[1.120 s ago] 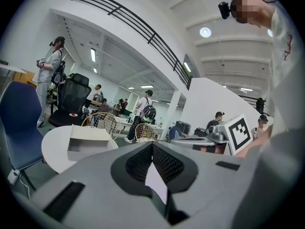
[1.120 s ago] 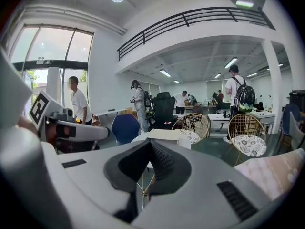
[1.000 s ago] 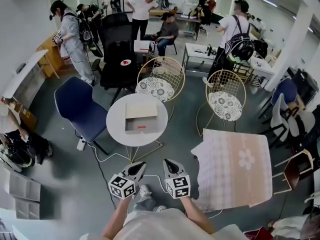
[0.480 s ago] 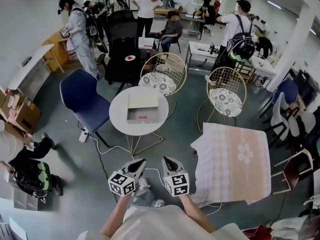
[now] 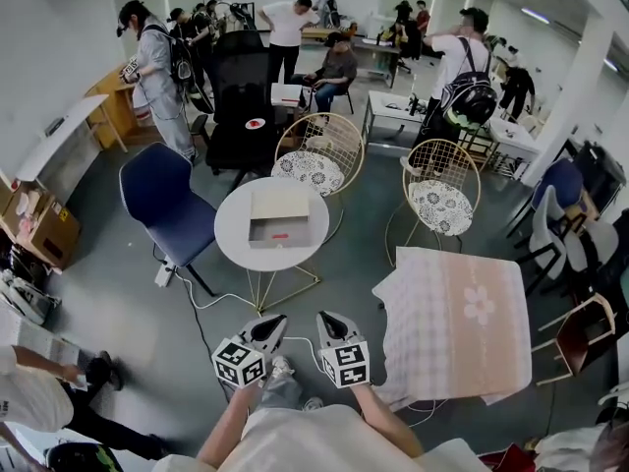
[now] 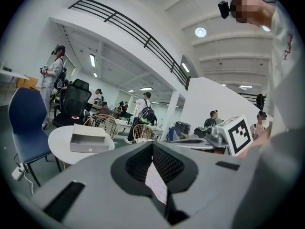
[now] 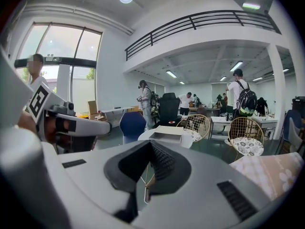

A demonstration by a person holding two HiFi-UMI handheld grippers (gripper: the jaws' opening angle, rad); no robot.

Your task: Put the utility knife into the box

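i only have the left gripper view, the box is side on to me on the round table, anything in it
observer: Yes. The head view shows a small red thing lying in the open box; too small to tell if it is the knife.
operator: right hand-held gripper holding anything
observer: No, the right hand-held gripper is shut and empty in its own view.
operator: whats on my right
observer: A pink checked cloth draped over a square table, close beside you.
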